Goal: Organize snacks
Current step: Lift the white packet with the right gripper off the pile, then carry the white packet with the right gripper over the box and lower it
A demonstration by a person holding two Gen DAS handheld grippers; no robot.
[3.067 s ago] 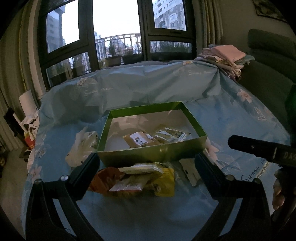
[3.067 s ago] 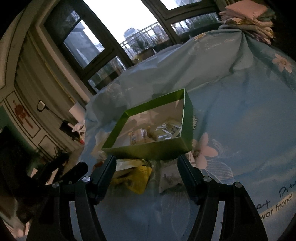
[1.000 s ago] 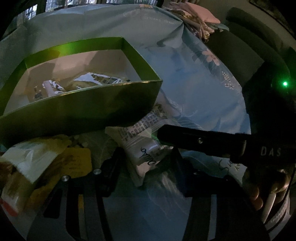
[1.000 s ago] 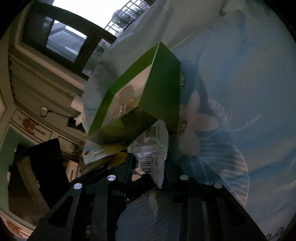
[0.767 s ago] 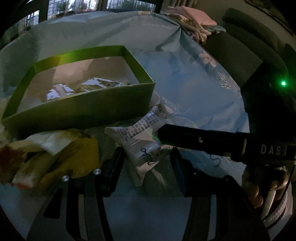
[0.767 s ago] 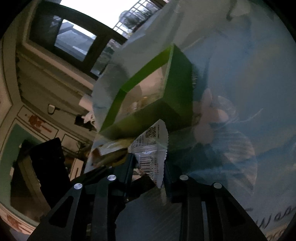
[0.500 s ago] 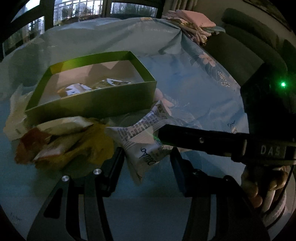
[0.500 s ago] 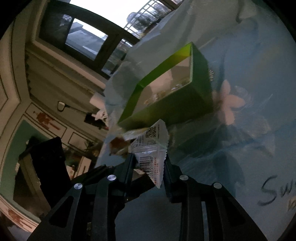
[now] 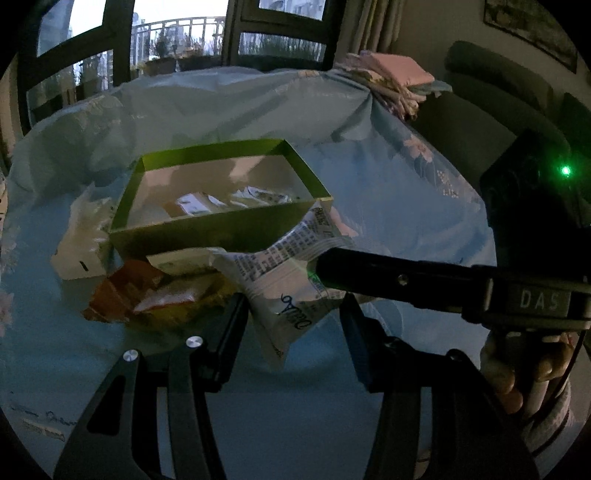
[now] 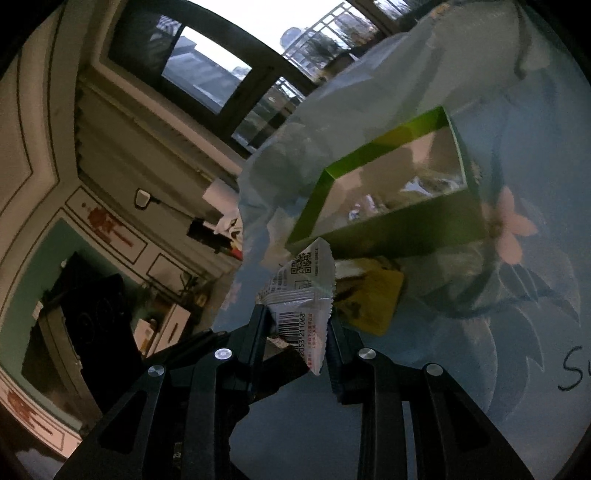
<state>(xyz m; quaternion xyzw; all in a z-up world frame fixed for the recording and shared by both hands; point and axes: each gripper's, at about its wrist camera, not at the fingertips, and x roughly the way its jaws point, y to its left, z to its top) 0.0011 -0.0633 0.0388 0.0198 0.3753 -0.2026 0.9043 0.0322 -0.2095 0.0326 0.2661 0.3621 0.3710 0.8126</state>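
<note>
snack packet [image 10: 300,295] clenched in right gripper [image 10: 295,325] fingers above the cloth; left gripper [image 9: 293,325] fingers spread, grasping nothing.

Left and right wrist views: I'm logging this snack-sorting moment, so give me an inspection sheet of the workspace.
Surface: table under a light blue floral cloth.
Job's things: open green box holding a few packets; white snack packet lifted above the cloth, near the box's front wall.
Clutter: orange and yellow packets heaped before the box; white pack at its left.
Grippers: right gripper shut on the white snack packet; left gripper open, packet between its fingers.
Cables: nothing seen.
Surroundings: window, folded cloths, sofa.
</note>
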